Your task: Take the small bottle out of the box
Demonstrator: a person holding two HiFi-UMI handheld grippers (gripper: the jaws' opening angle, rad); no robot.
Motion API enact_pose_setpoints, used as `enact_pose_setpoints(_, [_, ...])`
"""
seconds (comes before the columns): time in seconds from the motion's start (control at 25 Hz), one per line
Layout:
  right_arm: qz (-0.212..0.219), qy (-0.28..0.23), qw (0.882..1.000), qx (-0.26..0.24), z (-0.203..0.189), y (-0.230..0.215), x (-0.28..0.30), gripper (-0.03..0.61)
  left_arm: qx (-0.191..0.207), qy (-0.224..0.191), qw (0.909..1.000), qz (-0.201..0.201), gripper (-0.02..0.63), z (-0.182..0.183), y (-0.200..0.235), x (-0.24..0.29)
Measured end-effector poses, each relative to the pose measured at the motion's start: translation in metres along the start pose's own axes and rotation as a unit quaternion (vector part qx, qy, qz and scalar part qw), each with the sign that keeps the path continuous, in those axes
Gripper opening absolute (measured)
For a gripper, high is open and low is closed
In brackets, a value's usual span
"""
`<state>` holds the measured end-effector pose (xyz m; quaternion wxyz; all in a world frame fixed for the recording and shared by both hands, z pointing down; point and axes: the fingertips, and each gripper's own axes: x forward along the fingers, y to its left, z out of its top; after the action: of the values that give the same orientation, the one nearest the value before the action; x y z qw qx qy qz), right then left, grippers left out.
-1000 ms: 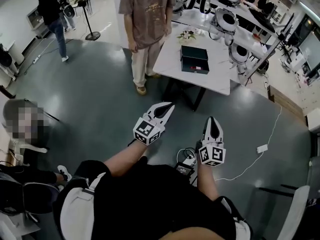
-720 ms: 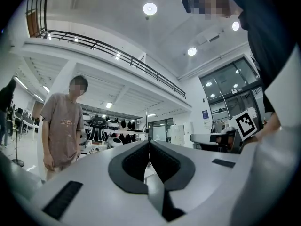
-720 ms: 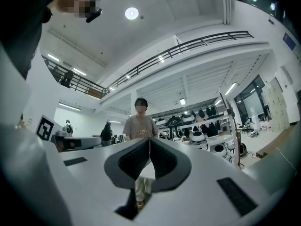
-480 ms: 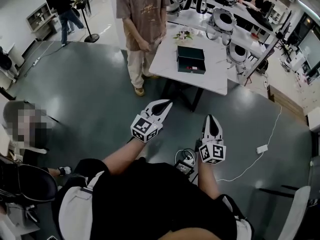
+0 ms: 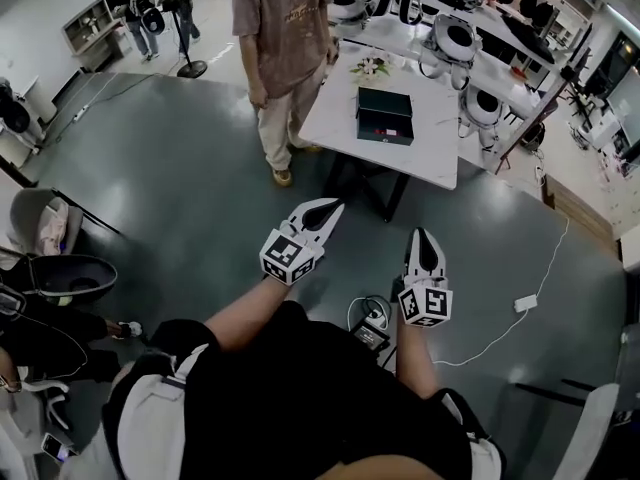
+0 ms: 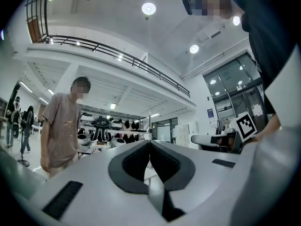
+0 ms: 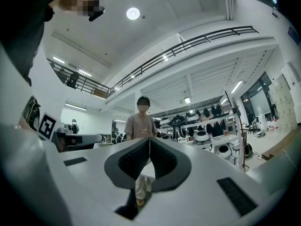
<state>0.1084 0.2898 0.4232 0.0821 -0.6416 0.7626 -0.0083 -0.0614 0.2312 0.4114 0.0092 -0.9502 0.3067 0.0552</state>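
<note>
Only the head view is showing the table top. A white rectangular table [image 5: 335, 118] is standing at 12 o'clock from both grippers, well apart from them. On it a dark green rectangular box [image 5: 390, 103] is lying open, with its lid folded back toward 12 o'clock. The long side of the box is running from 9 to 3 o'clock.

The small bottle is not being made out at this range. Only a reddish speck is showing in the near half of the box, so neither the contents nor the way the bottle's long axis is pointing can be told. A small spray of white flowers [image 5: 372, 68] is lying on the table at 11 o'clock from the box. A person in a brown T-shirt [image 5: 283, 28] is standing beside the table's 9 o'clock edge.

The two gripper views are looking out level. Only they are showing a railed balcony [image 6: 117, 55] and round ceiling lamps [image 6: 148, 8] overhead. In the left gripper view the marker cube [image 6: 245, 125] of the other tool is being seen at 3 o'clock.

The left gripper [image 5: 336, 206] is being held over the dark floor, pointing toward 1 o'clock. Its jaws are clenched tip to tip, with nothing between them. The right gripper [image 5: 424, 235] is being held at 3 o'clock from it, pointing toward 12 o'clock. It is likewise clenched and empty.
</note>
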Motion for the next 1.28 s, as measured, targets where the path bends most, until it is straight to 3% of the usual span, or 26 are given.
enact_pose_setpoints(0.56, [0.008,0.026,1.0,-0.006,-0.023,-0.027,0.045,0.034,-0.008,0.014,0.9999,0.001,0.015,-0.025,0.027,0.04])
enact_pose_setpoints(1.28, [0.018,0.046,0.999,-0.01,-0.031,-0.08,0.228,0.034,-0.026,0.001,0.9995,0.015,0.015,-0.039,0.177,0.17])
